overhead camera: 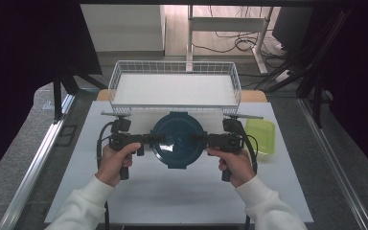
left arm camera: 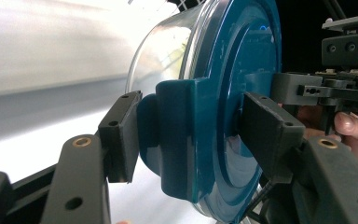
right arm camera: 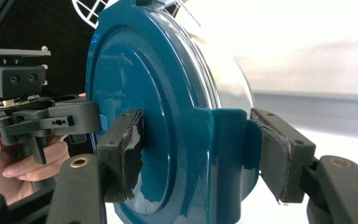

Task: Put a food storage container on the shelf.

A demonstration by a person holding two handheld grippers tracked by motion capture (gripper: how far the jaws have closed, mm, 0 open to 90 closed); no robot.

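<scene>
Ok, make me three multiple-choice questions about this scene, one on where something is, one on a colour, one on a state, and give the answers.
1. Where is the white wire basket?
A. behind the container
B. on the floor
C. in a hand

2. What colour is the round container's lid?
A. red
B. teal blue
C. white

3. How is the container held?
A. by no gripper
B. by one gripper
C. by both grippers

Answers: 1 A, it sits at the table's far edge. 2 B, it is teal in all views. 3 C, the left gripper and right gripper each clamp a side latch.

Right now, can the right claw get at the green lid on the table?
Probably not: the right claw is clamped on the blue-lidded container, sharing it with the left claw. The green lid lies unobstructed beside it.
</scene>
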